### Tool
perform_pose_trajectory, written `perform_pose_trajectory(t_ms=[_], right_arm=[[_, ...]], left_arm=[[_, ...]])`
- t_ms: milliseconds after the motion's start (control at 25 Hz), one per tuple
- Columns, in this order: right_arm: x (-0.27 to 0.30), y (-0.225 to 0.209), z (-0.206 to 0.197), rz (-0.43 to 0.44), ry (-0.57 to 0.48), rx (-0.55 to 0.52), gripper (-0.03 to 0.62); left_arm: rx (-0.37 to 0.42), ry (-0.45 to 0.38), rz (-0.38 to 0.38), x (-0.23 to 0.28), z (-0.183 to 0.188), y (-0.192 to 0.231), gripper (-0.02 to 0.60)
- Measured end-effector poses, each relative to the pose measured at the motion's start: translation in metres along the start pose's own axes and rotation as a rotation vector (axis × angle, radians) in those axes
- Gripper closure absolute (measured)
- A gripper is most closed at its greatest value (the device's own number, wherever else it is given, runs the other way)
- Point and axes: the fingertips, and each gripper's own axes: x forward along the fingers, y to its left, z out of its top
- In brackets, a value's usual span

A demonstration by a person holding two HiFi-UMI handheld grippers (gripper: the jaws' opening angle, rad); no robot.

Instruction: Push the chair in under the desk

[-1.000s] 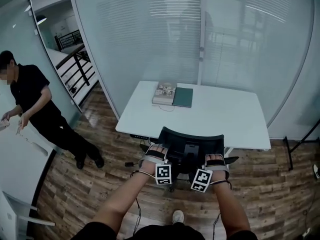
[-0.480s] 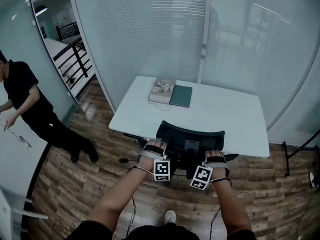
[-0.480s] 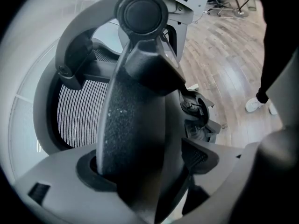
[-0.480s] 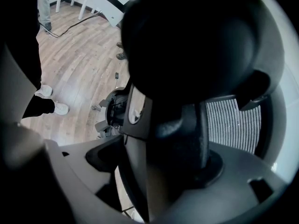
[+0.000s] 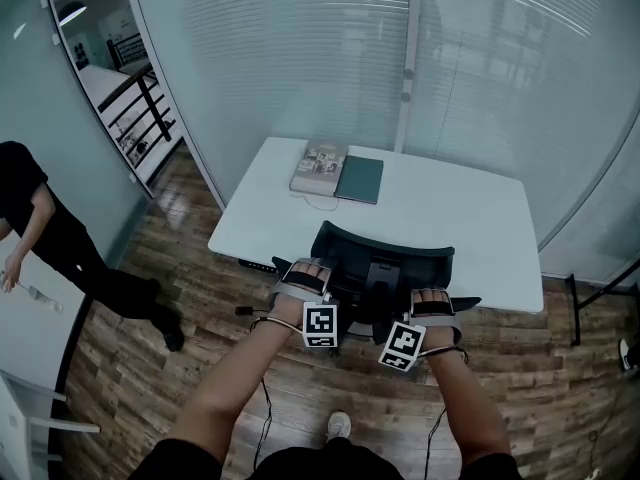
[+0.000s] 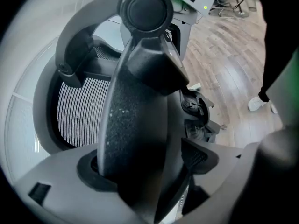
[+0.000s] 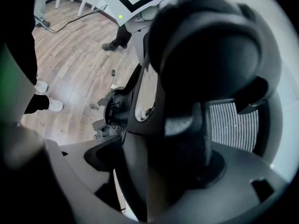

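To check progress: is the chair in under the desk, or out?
Partly in: the chair stands with its backrest at the near edge of the desk; its seat is hidden, so how far under, cannot tell.

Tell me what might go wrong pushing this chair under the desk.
The black mesh-backed office chair has an armrest that may strike the front edge of the white rectangular desk if it stands too high; its height can't be judged. The left tongs and right tongs grip only the backrest frame, so an uneven push may swivel it off line.
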Motion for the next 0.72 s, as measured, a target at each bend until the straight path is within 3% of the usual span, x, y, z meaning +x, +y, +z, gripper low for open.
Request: perform_pose_trajectory(t_ms=[200, 560, 720], right_arm=[[0.000, -0.004, 0.001, -0.034, 0.013, 0.004, 0.184], [0.000, -0.003, -0.001, -0.008, 0.006, 0.000, 0.178], [-0.003, 0.006, 0.003, 0.047, -0.014, -0.005, 0.149]], left_arm=[[-0.004, -0.009, 0.022, 0.001, -0.002, 0.001, 0.149], [-0.011, -0.010, 0.087, 0.001, 0.000, 0.011, 0.149], [-0.045, -0.014, 0.087, -0.001, 0.000, 0.010, 0.147]])
